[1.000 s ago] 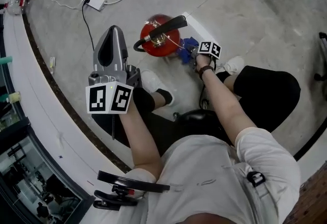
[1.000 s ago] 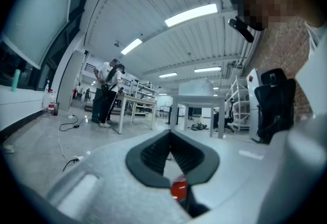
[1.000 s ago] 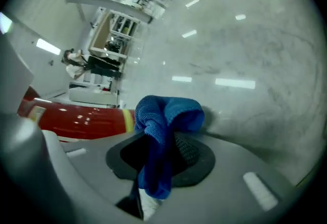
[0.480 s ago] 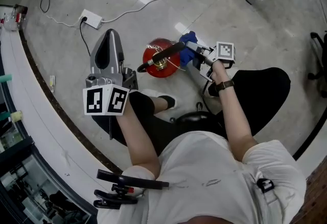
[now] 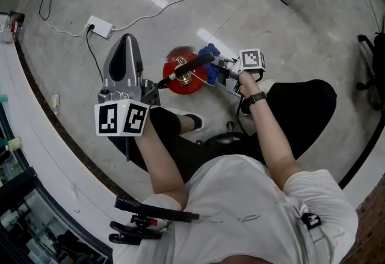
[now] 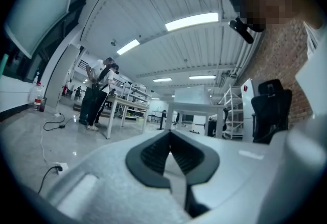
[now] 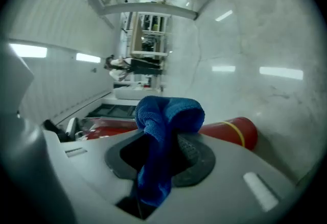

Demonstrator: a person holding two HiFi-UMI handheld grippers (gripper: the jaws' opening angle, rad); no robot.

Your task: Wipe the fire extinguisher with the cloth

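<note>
One red fire extinguisher [image 5: 179, 81] is seen from above, apparently standing upright on the grey floor [image 5: 289, 46] just in front of the seated person's feet, with its black lever and hose [image 5: 191, 67] lying across its top. A blue cloth [image 5: 209, 52] is held against or just beside the upper right side of the cylinder; actual contact cannot be made out from the head view. In the right gripper view the cloth is bunched and folded over between the jaws, which are closed firmly on it, and the red body with its yellow band is seen immediately behind. The right gripper [image 5: 220, 70] is thus brought up close to the valve end. The left gripper [image 5: 126, 46] is held well apart from the extinguisher, off to its left, and is pointed out into the room; its jaws are seen pressed together with nothing between them. A white power strip [image 5: 98, 27] with its cables is lying farther out on the floor. The wiping is judged to be under way near the top, but no cleaned or soiled patch can be distinguished, so the share already done cannot be stated. The lower cylinder and the far side are taken as left to be covered.
</note>
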